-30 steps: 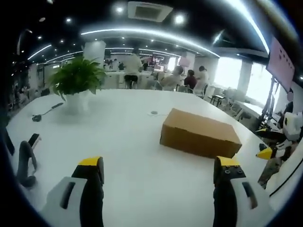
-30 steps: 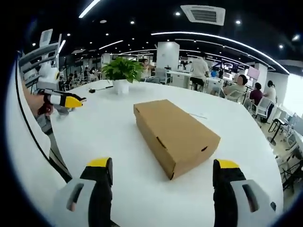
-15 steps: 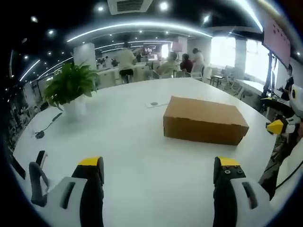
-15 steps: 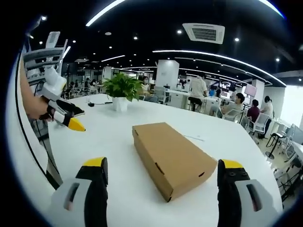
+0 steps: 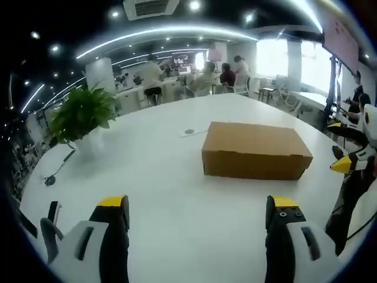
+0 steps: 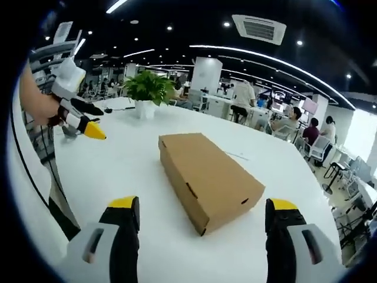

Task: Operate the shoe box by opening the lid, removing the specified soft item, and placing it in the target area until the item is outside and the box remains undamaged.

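Note:
A closed brown cardboard shoe box (image 5: 255,150) lies on the white round table (image 5: 159,188); its lid is down and I cannot see inside. In the right gripper view the shoe box (image 6: 207,178) points end-on toward me. My left gripper (image 5: 197,230) is open above the table, well short of the box. My right gripper (image 6: 200,233) is open too, just before the box's near corner. The left gripper (image 6: 82,121), held by a hand, shows at the left of the right gripper view. The right gripper's yellow tip (image 5: 343,165) shows at the right edge of the left gripper view.
A potted green plant (image 5: 81,115) in a white pot stands at the table's far left, with a black cable (image 5: 58,171) beside it. A black stand (image 5: 50,227) sits near my left jaw. People sit at desks in the office beyond.
Both cameras have shifted a little; the box sits slightly lower and nearer in the right gripper view. The box has not moved and both grippers stay open.

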Available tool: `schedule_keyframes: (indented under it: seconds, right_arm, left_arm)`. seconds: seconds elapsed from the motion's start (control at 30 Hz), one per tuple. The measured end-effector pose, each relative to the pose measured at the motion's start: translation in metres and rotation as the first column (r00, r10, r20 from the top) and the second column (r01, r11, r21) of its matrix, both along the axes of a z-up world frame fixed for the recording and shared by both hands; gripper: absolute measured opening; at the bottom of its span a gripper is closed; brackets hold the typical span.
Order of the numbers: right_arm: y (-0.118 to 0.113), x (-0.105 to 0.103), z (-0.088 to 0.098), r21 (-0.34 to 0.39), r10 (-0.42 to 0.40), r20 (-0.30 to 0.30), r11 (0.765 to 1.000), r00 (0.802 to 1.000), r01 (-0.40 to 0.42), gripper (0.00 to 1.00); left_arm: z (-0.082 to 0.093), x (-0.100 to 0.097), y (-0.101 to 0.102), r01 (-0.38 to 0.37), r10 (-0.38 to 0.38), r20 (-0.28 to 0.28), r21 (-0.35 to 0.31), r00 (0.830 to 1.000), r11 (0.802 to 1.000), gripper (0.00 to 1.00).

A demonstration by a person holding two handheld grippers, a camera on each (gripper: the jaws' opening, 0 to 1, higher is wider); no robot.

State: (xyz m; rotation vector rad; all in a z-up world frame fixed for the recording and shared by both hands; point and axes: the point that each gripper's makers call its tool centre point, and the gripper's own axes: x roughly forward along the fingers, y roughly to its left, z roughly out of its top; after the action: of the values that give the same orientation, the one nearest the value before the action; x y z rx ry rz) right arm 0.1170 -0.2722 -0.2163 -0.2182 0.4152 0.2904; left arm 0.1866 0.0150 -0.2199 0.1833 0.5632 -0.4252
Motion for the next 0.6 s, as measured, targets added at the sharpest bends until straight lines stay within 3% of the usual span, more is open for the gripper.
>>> schedule_keyframes:
  seconds: [0.13, 0.3, 0.33, 0.53, 0.6]
  right_arm:
    - [0.006, 0.002, 0.008, 0.091, 0.001, 0.040, 0.996, 0.999, -0.005, 0.98]
    - [0.004, 0.005, 0.011, 0.083, -0.018, 0.058, 0.996, 0.998, 0.013, 1.00]
    - [0.001, 0.009, 0.013, 0.112, -0.050, 0.055, 0.993, 0.997, 0.043, 1.00]
    - [-0.004, 0.018, 0.023, 0.170, -0.126, 0.064, 0.979, 0.990, 0.114, 1.00]
    - [-0.005, 0.020, 0.024, 0.177, -0.159, 0.052, 0.973, 0.986, 0.148, 1.00]
  left_arm:
    - [-0.002, 0.001, 0.001, -0.004, 0.004, -0.015, -0.030, 1.000, 1.000, 0.99]
    - [-0.001, 0.007, 0.001, -0.007, 0.005, -0.020, -0.076, 1.000, 0.997, 0.99]
    - [0.000, 0.011, -0.001, 0.004, -0.007, -0.026, -0.111, 1.000, 0.994, 0.99]
    - [-0.005, 0.014, -0.002, 0.030, -0.037, -0.058, -0.111, 0.998, 0.993, 0.99]
    - [-0.001, 0.018, -0.002, 0.035, -0.043, -0.053, -0.147, 0.998, 0.988, 0.99]
